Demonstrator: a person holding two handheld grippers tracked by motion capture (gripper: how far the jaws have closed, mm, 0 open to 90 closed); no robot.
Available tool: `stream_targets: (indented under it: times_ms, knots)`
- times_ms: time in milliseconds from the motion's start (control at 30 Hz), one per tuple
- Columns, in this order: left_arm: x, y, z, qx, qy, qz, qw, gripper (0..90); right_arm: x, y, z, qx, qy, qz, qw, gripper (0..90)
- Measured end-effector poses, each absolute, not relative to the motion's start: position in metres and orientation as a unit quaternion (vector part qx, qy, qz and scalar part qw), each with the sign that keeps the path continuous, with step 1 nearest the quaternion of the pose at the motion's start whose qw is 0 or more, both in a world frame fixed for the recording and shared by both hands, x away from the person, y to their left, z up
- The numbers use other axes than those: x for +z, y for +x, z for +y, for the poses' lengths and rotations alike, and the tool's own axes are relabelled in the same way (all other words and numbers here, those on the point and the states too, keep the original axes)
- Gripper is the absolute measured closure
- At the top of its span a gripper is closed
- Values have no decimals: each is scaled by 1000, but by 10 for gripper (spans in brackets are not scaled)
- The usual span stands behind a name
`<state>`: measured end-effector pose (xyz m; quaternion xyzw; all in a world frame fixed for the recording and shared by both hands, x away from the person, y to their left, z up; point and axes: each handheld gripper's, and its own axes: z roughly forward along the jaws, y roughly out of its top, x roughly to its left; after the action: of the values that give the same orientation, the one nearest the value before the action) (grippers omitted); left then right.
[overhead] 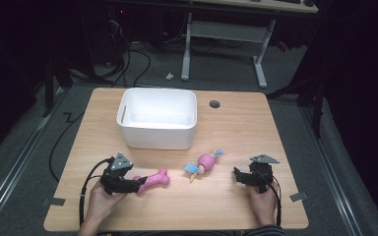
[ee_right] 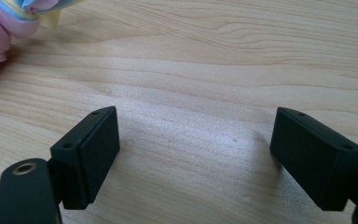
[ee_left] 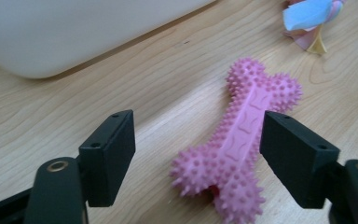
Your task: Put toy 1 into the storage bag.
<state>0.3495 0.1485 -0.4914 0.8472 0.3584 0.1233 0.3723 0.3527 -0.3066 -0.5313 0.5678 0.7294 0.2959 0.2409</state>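
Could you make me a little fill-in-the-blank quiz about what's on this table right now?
1. The spiky bone toy lying between the open jaws of the left gripper is coloured ____.
2. The white tub stands on a table made of ____.
3. The candy-shaped toy lies between the bone toy and the ____ gripper.
4. Nothing lies between the jaws of the right gripper, which stand ____.

Missing words: pink; wood; right; open
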Motion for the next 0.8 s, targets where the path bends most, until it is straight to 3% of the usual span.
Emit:
stream_targets:
  times_ms: [800]
  knots:
    - [-506,353,116,89,882,322,334,406,-531,353,-307,297,565,731,241,159]
